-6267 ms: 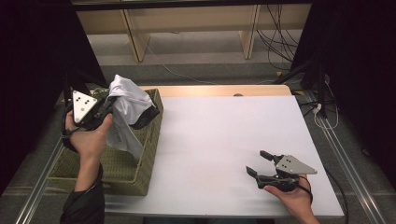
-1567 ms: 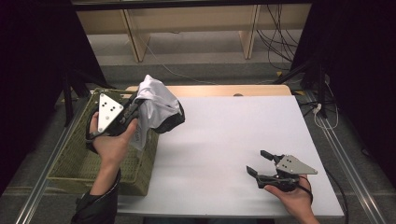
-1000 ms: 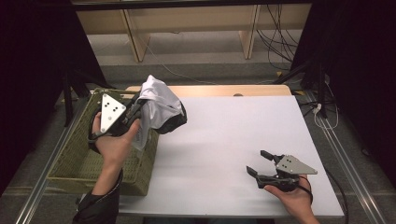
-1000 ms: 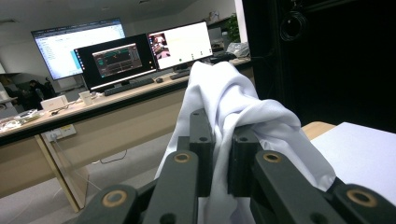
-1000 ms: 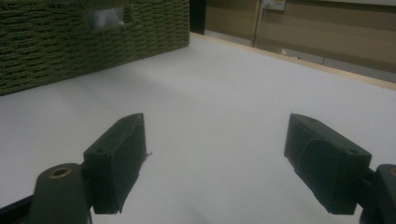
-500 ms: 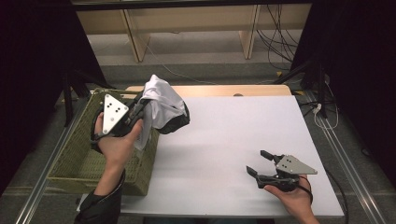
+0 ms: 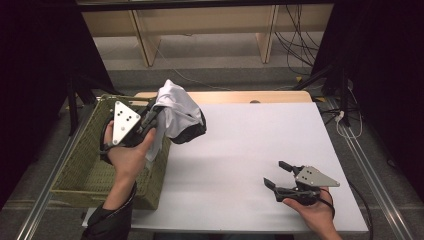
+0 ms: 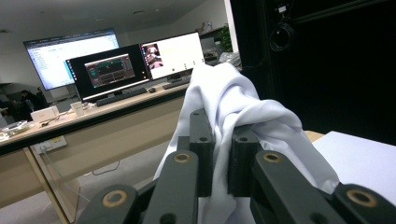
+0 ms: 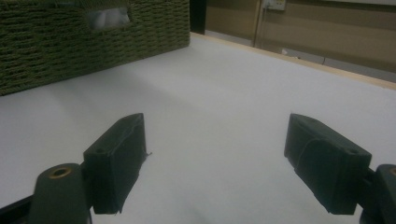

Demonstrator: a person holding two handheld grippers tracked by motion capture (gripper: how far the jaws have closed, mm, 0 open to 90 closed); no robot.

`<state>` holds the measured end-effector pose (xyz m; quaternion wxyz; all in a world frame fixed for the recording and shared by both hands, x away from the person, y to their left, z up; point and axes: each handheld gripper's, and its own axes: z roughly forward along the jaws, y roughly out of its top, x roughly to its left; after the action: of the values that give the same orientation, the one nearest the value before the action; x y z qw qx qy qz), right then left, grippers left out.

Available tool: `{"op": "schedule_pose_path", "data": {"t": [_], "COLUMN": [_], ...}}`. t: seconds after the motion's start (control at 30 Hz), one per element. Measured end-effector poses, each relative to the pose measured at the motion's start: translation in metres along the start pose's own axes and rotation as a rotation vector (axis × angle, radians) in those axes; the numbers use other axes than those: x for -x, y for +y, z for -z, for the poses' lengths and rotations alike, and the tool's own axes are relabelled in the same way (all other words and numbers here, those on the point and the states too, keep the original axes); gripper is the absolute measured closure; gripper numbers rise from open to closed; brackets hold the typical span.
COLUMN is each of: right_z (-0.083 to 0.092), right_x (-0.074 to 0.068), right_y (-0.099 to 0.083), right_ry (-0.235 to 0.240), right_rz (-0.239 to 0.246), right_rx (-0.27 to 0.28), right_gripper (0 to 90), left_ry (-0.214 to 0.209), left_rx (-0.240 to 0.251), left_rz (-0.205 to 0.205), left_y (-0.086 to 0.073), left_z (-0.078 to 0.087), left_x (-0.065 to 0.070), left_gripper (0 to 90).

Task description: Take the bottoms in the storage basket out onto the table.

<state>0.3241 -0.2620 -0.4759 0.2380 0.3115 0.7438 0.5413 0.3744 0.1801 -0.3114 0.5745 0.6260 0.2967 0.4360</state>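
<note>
Left gripper (image 7: 150,119) clamped on a bunched white garment with a dark part (image 7: 179,116), pads pinching a fold of the cloth, as seen along the jaws in the left gripper view (image 8: 219,154). Lifted clear of the woven green basket (image 7: 87,165) at the table's left edge; against the oldest high view, carried up and rightward, from over the basket's middle to its far right corner, the bundle now hanging partly over the white table top (image 7: 240,150). Over the last second or so, hardly any further shift: cloth and hand in nearly the same spot as in the frames just before. Read as: pickup done, transfer out of the basket under way, garment not yet set down and touching no part of the table that can be seen. A loose tail of the cloth dangling beside the basket's right wall; risk of snagging the rim judged small but present. Further right, right gripper (image 7: 276,176) resting low at the near right of the table, jaws spread wide with nothing between them (image 9: 215,154), unchanged in place through all the frames. Likely waiting to take a second hold once the garment comes down on the open white surface.
</note>
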Motion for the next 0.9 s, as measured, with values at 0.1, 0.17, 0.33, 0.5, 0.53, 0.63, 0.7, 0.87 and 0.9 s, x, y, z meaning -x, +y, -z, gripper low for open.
{"op": "schedule_pose_path", "data": {"t": [0.1,0.17,0.33,0.5,0.53,0.63,0.7,0.87,0.9], "right_z": [0.0,0.0,0.0,0.0,0.0,0.0,0.0,0.0,0.0], "right_x": [0.0,0.0,0.0,0.0,0.0,0.0,0.0,0.0,0.0], "right_y": [0.0,0.0,0.0,0.0,0.0,0.0,0.0,0.0,0.0], "right_ry": [-0.001,0.0,0.0,0.001,0.001,0.002,0.0,0.001,0.001], "right_rz": [-0.001,0.0,-0.001,-0.001,-0.002,-0.001,0.0,0.0,0.001], "right_rx": [0.001,0.001,0.002,0.001,-0.002,0.004,0.001,0.002,0.002], "right_gripper": [21.5,21.5,21.5,21.5,21.5,21.5,21.6,21.6,21.5], "left_ry": [-0.002,-0.004,-0.008,-0.014,-0.015,-0.018,-0.019,-0.026,-0.027], "left_rx": [0.005,0.008,0.013,0.018,0.019,0.019,0.021,0.022,0.024], "left_rz": [-0.003,-0.004,-0.003,-0.003,-0.003,-0.003,-0.002,-0.004,-0.004], "left_y": [0.001,0.002,0.003,0.004,0.004,0.004,0.005,0.005,0.005], "left_z": [0.0,0.0,-0.001,-0.002,-0.002,-0.002,-0.003,-0.004,-0.004], "left_x": [0.001,0.003,0.004,0.007,0.007,0.008,0.009,0.011,0.012], "left_gripper": [82.3,82.3,82.4,82.3,82.3,82.3,82.3,82.3,82.3]}}
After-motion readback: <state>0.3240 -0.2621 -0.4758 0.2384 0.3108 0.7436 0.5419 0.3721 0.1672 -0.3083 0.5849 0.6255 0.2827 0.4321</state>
